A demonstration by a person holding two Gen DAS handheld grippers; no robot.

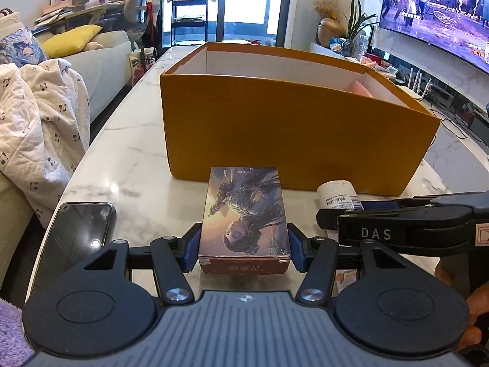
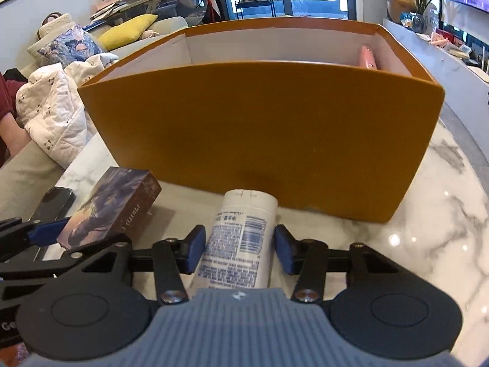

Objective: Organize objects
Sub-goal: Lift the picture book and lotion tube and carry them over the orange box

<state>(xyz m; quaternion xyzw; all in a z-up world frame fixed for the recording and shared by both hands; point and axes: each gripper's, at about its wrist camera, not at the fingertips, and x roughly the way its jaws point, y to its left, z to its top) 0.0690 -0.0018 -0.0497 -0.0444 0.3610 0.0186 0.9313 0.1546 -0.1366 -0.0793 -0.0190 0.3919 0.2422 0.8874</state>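
Note:
A small illustrated card box (image 1: 244, 217) lies on the marble table (image 1: 128, 159) in front of an open orange cardboard box (image 1: 275, 122). My left gripper (image 1: 244, 249) has its blue pads against both sides of the card box. A white tube (image 2: 238, 241) lies on the table (image 2: 428, 229) pointing at the orange box (image 2: 259, 128). My right gripper (image 2: 240, 249) straddles the tube, left pad touching, right pad a small gap away. The card box (image 2: 113, 205) shows at the left of the right wrist view, and the tube (image 1: 336, 194) shows in the left wrist view. A pink item (image 2: 368, 58) lies inside the orange box.
A black phone (image 1: 76, 235) lies on the table left of the card box. A sofa with a white patterned blanket (image 1: 36, 122) stands left of the table. A television (image 1: 437, 9) and a low cabinet are on the right.

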